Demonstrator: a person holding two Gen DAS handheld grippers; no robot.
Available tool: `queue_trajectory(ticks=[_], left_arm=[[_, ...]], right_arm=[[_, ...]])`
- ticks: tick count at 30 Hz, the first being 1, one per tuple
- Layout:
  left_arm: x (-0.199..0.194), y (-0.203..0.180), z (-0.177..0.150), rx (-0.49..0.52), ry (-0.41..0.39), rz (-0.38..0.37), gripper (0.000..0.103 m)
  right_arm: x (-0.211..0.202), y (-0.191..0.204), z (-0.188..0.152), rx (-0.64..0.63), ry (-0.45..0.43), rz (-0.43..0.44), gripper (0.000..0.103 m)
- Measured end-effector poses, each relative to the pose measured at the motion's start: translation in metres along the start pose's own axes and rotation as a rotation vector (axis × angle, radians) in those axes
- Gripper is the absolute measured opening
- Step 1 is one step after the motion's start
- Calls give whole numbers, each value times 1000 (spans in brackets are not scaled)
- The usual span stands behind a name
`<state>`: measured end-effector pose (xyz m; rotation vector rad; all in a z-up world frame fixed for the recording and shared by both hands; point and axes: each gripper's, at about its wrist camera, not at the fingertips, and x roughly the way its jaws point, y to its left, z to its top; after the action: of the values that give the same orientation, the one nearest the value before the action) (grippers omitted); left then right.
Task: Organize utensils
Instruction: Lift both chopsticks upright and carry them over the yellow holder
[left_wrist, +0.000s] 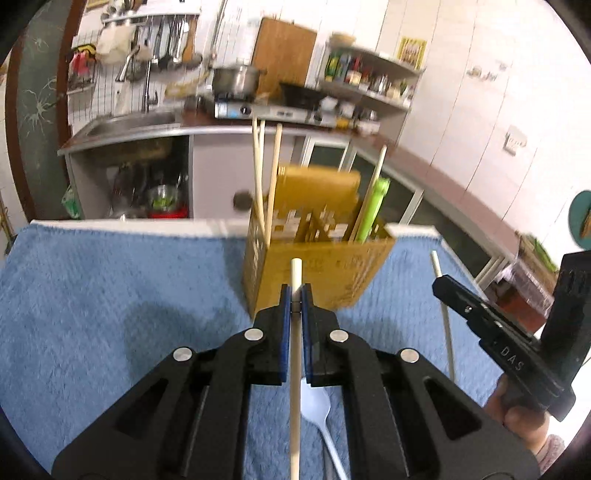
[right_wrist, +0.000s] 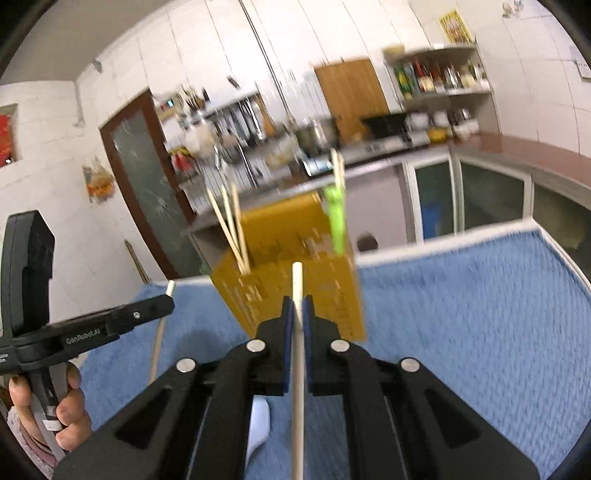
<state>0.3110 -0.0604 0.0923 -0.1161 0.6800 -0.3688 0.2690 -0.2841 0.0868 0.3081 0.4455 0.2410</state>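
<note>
Blue towel (left_wrist: 110, 295) spread as a work mat. Yellow holder (left_wrist: 317, 273) upright at far centre, chopsticks already standing inside. Left gripper (left_wrist: 296, 295) and right gripper (right_wrist: 298, 306) each clamped on a chopstick (left_wrist: 295, 369), tips aimed at holder, likely for dropping in.

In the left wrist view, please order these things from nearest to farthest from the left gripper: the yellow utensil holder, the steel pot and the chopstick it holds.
1. Chopstick: clamped in the left gripper.
2. Yellow utensil holder: just ahead, on the blue towel.
3. Steel pot: far back, on the stove.
</note>
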Motion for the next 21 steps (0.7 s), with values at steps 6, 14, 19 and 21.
queue_trajectory(ticks=[6, 14, 19, 21], left_arm=[[-9, -3, 12, 8, -61, -20, 4], [-5, -1, 20, 7, -82, -25, 4], [-5, -3, 27, 31, -119, -28, 4], [-8, -5, 34, 38, -146, -26, 4]], right_arm=[[9, 3, 9, 4, -23, 11, 6], [16, 2, 12, 1, -29, 14, 6], [11, 5, 19, -11, -87, 28, 6], [7, 7, 29, -26, -162, 32, 6]])
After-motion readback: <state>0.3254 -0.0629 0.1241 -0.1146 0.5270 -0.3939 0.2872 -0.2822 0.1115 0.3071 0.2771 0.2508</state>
